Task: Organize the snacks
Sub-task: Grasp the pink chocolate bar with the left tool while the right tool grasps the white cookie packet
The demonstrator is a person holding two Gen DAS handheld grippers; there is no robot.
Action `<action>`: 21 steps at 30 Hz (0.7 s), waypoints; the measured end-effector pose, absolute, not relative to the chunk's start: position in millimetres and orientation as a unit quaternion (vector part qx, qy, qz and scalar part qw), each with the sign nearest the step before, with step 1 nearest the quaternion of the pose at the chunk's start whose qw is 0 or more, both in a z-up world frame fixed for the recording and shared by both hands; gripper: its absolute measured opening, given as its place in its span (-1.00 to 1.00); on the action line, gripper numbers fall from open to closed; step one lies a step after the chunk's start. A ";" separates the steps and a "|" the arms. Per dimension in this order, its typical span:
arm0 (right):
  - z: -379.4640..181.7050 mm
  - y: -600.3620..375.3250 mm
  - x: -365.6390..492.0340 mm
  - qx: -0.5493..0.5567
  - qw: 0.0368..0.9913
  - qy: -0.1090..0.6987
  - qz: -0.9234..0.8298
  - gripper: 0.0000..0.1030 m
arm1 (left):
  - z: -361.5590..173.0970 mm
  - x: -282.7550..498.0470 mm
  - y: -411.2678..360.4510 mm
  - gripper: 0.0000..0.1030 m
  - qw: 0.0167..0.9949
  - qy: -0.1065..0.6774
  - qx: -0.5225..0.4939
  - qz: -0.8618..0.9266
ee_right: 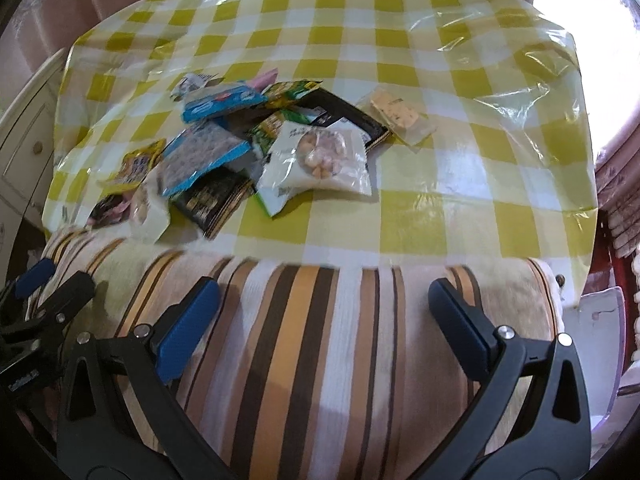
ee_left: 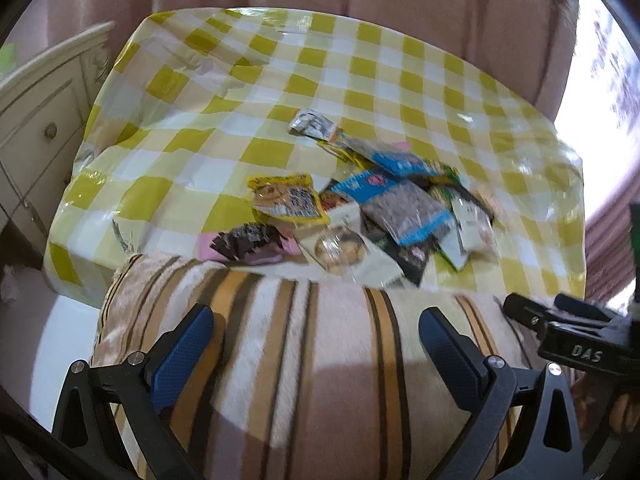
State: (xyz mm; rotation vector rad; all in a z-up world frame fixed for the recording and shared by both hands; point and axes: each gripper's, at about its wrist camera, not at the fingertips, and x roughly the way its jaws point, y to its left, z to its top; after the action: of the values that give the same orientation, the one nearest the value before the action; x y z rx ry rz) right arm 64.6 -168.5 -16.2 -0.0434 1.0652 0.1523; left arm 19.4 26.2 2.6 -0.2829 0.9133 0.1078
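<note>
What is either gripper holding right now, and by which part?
Nothing. The left gripper and right gripper are both open over the striped cloth, short of the snack packets.

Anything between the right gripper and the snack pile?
No upright obstacle. The right gripper hangs open over a striped cushion at the table's near edge; past it, checked tablecloth runs to the snack pile. The left gripper sits off to the side.
</note>
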 end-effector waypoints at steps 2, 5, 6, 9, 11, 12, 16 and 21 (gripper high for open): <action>-20.4 -167.8 75.9 -0.018 0.855 0.514 0.065 1.00 | 2.0 23.9 34.1 0.99 0.884 0.438 -0.151 0.057; -28.4 -164.3 92.5 -0.021 0.847 0.527 0.060 1.00 | 0.9 31.6 45.3 0.95 0.881 0.440 -0.162 0.064; -30.6 -163.6 97.0 -0.020 0.845 0.531 0.061 1.00 | 0.4 35.1 48.7 0.95 0.880 0.442 -0.162 0.068; -35.1 -163.5 109.5 -0.014 0.842 0.535 0.060 1.00 | -3.3 48.6 60.3 0.95 0.871 0.458 -0.160 0.079; -37.5 -163.8 117.8 -0.006 0.840 0.539 0.059 1.00 | -6.9 59.6 66.6 0.95 0.863 0.475 -0.150 0.080; -38.7 -164.0 121.6 -0.003 0.839 0.540 0.058 1.00 | -9.7 67.6 68.4 0.95 0.857 0.491 -0.132 0.079; -42.6 -163.4 134.4 0.005 0.837 0.544 0.057 1.00 | -19.5 88.4 71.8 0.83 0.840 0.536 -0.047 0.063; -44.7 -169.8 145.1 0.039 0.836 0.545 0.056 1.00 | -34.7 106.5 71.6 0.39 0.824 0.565 0.036 0.024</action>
State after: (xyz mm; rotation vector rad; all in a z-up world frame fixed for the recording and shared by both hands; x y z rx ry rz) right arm 145.1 -169.8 -44.7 0.0820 1.1536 0.1187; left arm 106.5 71.6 -34.7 0.0758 1.2007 0.0516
